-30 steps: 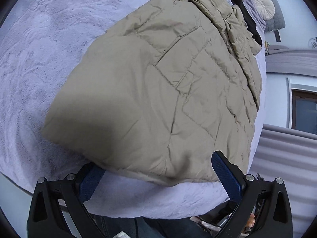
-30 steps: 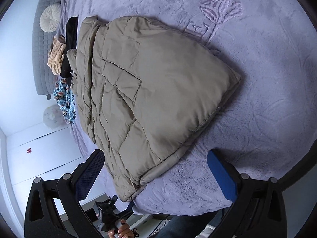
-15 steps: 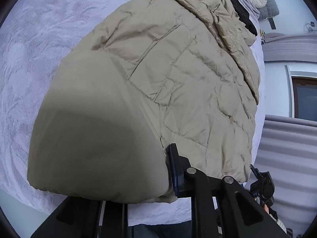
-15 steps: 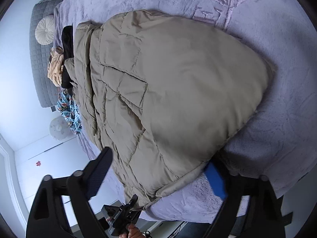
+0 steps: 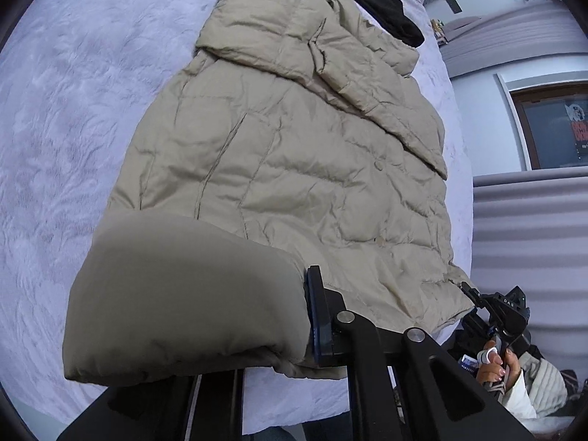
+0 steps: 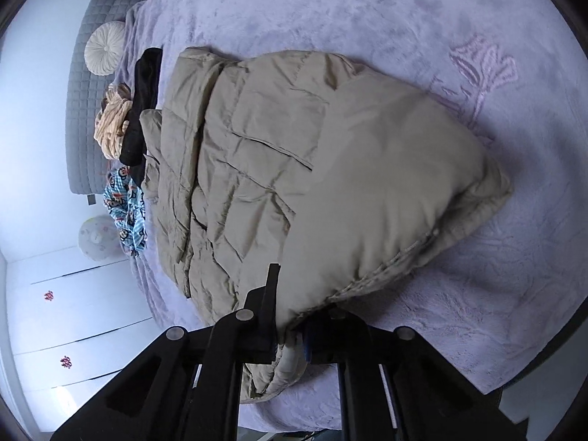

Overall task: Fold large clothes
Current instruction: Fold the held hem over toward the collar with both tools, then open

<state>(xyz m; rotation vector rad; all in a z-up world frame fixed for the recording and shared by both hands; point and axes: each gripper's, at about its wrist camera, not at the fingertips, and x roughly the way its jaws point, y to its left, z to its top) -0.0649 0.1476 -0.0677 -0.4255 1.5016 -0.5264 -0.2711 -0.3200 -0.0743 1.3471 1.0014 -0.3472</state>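
Note:
A beige quilted jacket (image 5: 294, 169) lies flat on the bed, collar at the far end. My left gripper (image 5: 305, 316) is shut on one corner of its lower hem, and the lifted fabric hides the left finger. In the right wrist view the jacket (image 6: 330, 169) has its other hem corner between the jaws of my right gripper (image 6: 292, 330), which are closing with both pads against the cloth. From the left wrist view, the right gripper (image 5: 492, 316) shows at that corner, held by a hand (image 5: 496, 364). The hem is raised off the bed.
A lilac plush bed cover (image 6: 441, 18) lies under the jacket. Beyond the collar are a black garment (image 6: 143, 103), a cream garment (image 6: 114, 121) and a blue patterned cloth (image 6: 126, 213). A round cushion (image 6: 104, 53) leans on the grey headboard (image 6: 79, 128). White wardrobe doors (image 6: 73, 312) stand beside the bed.
Both grippers went from wide open at the hem to closed on it. Both hands rose, and the hem came up off the bed with them.

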